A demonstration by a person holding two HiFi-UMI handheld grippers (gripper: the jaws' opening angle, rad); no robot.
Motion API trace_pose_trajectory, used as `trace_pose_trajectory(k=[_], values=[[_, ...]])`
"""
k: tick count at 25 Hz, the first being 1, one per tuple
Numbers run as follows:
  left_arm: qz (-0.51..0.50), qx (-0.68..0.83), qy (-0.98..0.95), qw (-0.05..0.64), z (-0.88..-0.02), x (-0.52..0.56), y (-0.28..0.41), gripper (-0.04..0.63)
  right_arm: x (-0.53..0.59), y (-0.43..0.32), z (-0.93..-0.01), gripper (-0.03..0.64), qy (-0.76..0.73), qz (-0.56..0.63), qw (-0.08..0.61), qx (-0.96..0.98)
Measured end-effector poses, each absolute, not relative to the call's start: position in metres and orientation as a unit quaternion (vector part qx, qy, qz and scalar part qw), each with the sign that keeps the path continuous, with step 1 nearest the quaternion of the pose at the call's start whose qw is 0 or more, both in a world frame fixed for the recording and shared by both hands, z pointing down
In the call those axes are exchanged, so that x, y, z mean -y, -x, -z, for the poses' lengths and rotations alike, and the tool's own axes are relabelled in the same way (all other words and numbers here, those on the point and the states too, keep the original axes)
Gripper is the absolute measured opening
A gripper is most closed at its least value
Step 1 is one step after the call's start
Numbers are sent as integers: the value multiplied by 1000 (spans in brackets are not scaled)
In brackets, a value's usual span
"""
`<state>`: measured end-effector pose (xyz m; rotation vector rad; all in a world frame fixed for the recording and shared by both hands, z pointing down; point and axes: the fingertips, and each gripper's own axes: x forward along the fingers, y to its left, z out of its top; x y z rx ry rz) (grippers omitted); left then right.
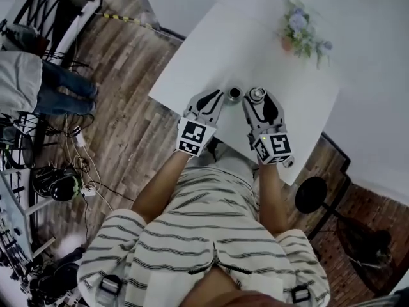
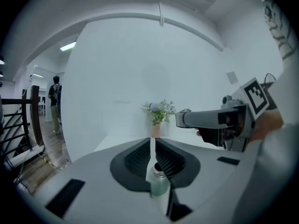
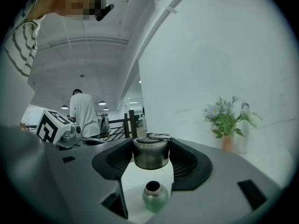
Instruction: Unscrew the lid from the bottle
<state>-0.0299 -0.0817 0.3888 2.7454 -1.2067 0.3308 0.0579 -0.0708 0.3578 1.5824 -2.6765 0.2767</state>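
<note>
A green metal bottle point(image 1: 234, 94) stands uncapped on the white table point(image 1: 211, 50), its mouth dark. My right gripper point(image 1: 257, 98) is just to its right, shut on the steel lid point(image 1: 256, 93). In the right gripper view the lid point(image 3: 150, 155) sits clamped between the pads, and the bottle point(image 3: 154, 196) stands free on the table below it. My left gripper point(image 1: 216, 97) is close on the bottle's left. In the left gripper view its jaws point(image 2: 153, 141) leave only a thin slit with nothing between the pads, and the bottle point(image 2: 159, 181) shows below them.
A small pot of flowers point(image 1: 300, 34) stands at the table's far right part. The table's near edge runs just before both grippers. A person point(image 1: 38, 85) stands on the wooden floor at left, with cables point(image 1: 77, 165) nearby. A dark round stool point(image 1: 311, 194) is at right.
</note>
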Motion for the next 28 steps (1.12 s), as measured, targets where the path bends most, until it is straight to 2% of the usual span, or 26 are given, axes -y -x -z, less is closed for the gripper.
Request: trace_pose_trajectory(k=[3,17,28], values=[[-99,401,-909,60,-371,74,30,0,64,-59,-344,255,-516,-83,16,852],[-69,426,-900,66,-321,43,46,-2,34,-59,-300,255,-562,-49,14,825],[-50,436,-897,40,-290,21,56,-2,15,-50,-277,255,-573,-30,-2,819]])
